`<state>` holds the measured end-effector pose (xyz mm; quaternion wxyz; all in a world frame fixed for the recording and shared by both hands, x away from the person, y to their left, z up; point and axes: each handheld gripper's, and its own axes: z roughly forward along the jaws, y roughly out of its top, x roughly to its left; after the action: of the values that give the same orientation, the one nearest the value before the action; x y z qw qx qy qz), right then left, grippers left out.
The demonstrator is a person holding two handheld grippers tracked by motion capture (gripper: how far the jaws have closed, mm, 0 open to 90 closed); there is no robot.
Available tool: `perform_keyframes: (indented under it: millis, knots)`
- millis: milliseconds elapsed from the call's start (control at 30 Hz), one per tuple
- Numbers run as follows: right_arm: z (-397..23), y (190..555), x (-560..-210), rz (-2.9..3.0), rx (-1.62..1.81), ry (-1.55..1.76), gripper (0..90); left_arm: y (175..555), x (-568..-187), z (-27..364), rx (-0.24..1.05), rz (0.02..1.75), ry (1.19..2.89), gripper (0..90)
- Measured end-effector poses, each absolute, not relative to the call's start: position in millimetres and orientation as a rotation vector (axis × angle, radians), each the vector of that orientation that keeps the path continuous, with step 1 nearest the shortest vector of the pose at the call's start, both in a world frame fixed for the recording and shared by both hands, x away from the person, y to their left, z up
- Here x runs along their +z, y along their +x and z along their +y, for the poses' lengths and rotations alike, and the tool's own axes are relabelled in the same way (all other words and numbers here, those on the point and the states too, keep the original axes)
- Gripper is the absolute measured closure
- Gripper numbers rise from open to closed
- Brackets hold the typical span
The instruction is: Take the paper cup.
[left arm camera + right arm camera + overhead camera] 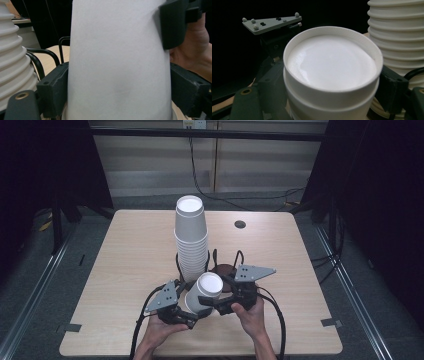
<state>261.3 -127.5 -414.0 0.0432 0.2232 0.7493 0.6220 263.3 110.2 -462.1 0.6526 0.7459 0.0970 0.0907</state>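
Dark curtains ring the pale wooden counter [130,270]. Near its front edge a white paper cup [204,292] sits upside down and tilted, held between both tools. The left hand-held gripper [192,316] clamps its lower wall, pads pressing both sides; the right hand-held gripper [216,301] grips nearer the base (its rim looks doubled). Just behind stands a tall stack of cups [190,237] in a black wire holder [212,261].

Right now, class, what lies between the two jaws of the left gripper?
A white paper cup, upside down, fills the gap: the left gripper view shows its wall against both jaws, and the right gripper also grips it near its closed end.
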Motion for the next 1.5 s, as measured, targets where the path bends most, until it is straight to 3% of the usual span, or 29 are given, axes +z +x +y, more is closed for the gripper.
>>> perform_keyframes:
  millis: [267,333,733,1500]
  knots:
    - [-125.1,261.2,-413.8,2.276,1.893,0.689,19.2,265.0,-462.9,110.9,0.193,0.224,1.713,16.6]
    - [-125.0,260.7,-412.9,2.258,1.889,0.693,13.5,265.0,-463.6,110.7,0.194,0.224,1.723,16.8]
    - [-131.2,257.6,-410.1,2.263,1.902,0.677,13.2,267.7,-459.5,119.5,0.182,0.241,1.733,17.4]
    - [-149.3,252.1,-410.0,2.425,1.72,0.679,13.2,276.1,-442.1,137.5,0.189,0.228,1.911,18.0]
